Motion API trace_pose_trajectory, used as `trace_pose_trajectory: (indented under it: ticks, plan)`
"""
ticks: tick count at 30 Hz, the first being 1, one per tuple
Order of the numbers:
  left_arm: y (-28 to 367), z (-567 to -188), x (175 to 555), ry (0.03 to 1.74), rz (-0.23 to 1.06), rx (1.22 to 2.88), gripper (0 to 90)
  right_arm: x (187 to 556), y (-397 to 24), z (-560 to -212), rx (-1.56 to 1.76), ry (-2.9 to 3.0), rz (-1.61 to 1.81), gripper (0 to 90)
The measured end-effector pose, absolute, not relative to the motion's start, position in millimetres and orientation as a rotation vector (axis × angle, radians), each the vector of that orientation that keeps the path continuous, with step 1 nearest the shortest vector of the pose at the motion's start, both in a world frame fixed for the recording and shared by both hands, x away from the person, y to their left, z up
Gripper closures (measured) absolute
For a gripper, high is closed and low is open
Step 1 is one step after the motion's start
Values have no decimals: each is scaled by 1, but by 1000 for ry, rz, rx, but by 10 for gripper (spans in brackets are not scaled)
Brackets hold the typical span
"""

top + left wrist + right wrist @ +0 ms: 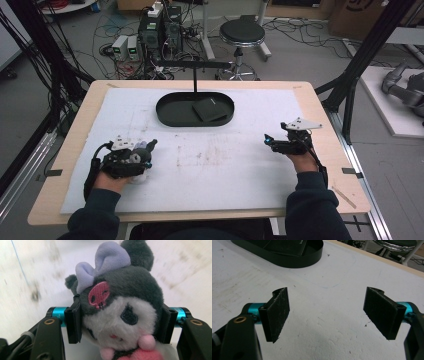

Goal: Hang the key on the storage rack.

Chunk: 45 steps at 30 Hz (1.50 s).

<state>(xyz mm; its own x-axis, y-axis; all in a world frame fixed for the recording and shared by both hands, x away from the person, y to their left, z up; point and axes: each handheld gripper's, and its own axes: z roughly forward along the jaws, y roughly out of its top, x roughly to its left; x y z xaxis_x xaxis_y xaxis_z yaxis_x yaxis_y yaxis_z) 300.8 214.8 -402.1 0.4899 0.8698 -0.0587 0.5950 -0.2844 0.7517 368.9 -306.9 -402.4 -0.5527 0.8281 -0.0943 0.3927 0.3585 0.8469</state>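
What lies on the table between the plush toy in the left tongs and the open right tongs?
Nothing: in the high view, bare, scuffed white mat separates the plush toy from the right tongs.

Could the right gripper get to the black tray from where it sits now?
Probably yes. The right gripper is open and holds nothing, and bare white mat lies between it and the black tray; the plush toy is off in the left gripper.

High view looks down over the white mat (210, 165); right gripper view shares it close up.
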Motion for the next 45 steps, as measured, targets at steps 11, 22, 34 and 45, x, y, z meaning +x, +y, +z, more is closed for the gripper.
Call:
trace_pose_trajectory:
  ticks: [11,22,34,45]
  plan:
    - [210,-344,348,1095,376,1939,367,369,-314,-397,1046,2086,1133,215]
    - [195,-294,412,1052,488,1919,367,373,-317,-397,1036,2083,1151,215]
    - [181,-275,469,1109,520,1872,367,373,-320,-395,1046,2065,1189,216]
    - [181,-277,492,1140,520,1790,367,370,-323,-392,1046,2049,1217,215]
